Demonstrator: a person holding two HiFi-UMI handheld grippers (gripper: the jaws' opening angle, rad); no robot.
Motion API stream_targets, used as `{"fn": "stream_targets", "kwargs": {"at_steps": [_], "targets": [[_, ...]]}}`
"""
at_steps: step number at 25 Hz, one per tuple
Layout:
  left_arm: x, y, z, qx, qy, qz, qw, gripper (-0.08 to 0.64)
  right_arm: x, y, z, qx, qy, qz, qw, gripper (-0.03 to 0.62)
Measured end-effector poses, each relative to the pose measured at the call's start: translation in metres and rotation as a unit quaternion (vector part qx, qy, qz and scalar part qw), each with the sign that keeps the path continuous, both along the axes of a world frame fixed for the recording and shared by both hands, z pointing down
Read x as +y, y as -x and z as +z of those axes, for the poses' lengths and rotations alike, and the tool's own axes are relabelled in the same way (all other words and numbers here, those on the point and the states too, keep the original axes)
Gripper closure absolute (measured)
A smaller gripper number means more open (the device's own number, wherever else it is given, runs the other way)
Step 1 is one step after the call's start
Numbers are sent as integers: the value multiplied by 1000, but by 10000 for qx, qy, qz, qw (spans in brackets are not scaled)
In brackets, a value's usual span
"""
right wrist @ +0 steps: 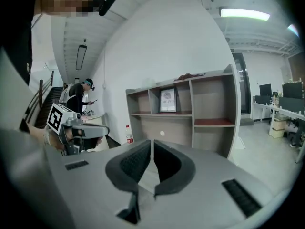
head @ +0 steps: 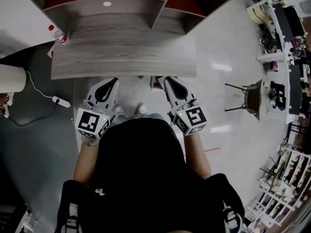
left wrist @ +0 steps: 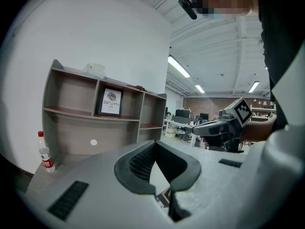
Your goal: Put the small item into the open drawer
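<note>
left gripper (left wrist: 155, 142): clenched, empty | right gripper (right wrist: 151, 141): clenched, empty | white framed print (left wrist: 110, 102) on grey wooden shelf (left wrist: 71, 111): "OF NATURE" | clear plastic bottle (left wrist: 45, 155): red label illegible

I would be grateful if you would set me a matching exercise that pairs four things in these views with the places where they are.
Things:
1. bottle
2. framed picture
3. power strip
4. chair

Places (sides as in the head view):
A. on the floor to the right of the desk
B. in the middle upper compartment of the shelf unit
C. on the desk's left end
D. on the floor to the left of the desk

Pairs: 1-C; 2-B; 3-D; 4-A.
</note>
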State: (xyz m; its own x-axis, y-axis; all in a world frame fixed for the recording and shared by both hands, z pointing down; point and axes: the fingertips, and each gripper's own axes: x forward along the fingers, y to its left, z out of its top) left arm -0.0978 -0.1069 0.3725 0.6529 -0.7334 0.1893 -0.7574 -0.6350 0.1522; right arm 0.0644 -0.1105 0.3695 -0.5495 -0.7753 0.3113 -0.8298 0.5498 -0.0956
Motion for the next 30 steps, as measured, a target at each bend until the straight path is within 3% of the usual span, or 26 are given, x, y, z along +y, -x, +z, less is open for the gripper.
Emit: {"fn": "stream_targets", "kwargs": {"at_steps": [10, 30], "targets": [[-6, 8, -13, 153, -18, -62, 9999, 558, -5, 12, -45, -211, -641, -82, 9977, 563], [-11, 11, -24, 208, -102, -56, 9997, 558, -18, 22, -33, -120, -552, -184, 9982, 563]]}}
